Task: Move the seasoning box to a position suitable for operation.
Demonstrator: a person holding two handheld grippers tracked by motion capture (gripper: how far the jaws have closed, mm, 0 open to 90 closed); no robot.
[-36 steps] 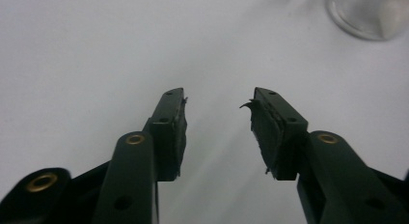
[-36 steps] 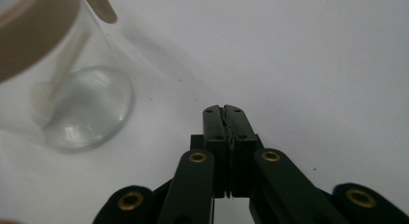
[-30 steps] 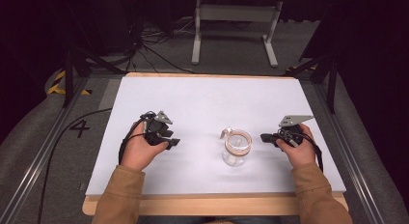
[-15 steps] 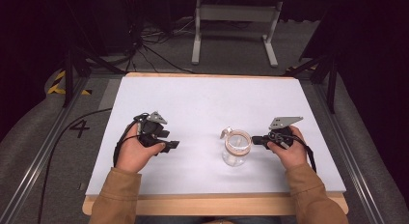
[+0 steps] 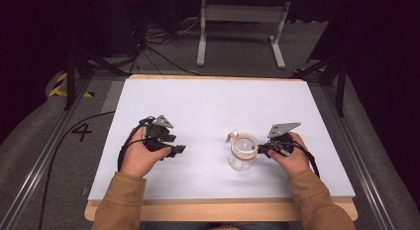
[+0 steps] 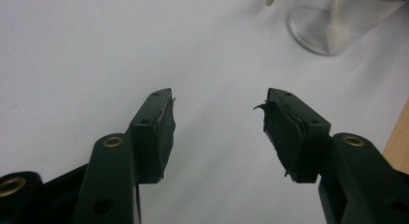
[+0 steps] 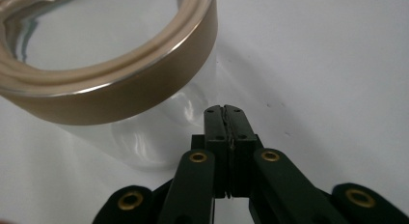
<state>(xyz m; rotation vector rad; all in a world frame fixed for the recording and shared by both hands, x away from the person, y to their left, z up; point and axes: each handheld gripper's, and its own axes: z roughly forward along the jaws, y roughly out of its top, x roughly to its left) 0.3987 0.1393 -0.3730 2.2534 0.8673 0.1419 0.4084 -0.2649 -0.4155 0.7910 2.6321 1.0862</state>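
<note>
Nearest, the person's two forearms in tan sleeves (image 5: pixel 126 202) come in over the wooden front edge of the table (image 5: pixel 208 212). Just beyond, the left gripper (image 5: pixel 174 150) rests low over the white tabletop (image 5: pixel 213 106), well apart from the jar; its jaws have just been opening and stand spread wide with nothing between them, the worn black pads (image 6: pixel 165 132) facing each other over bare white surface in the left gripper view. To the right, the right gripper (image 5: pixel 261 149) has its jaws pressed flat together, holding nothing, their tips just beside the clear glass jar (image 5: pixel 242 155). Whether they touch the glass I cannot tell. That jar stands upright near the table's front middle, with a copper-coloured band (image 7: pixel 144 96) around its open mouth. Farther off, a white metal stand (image 5: pixel 241 27) sits on the floor behind the table.
</note>
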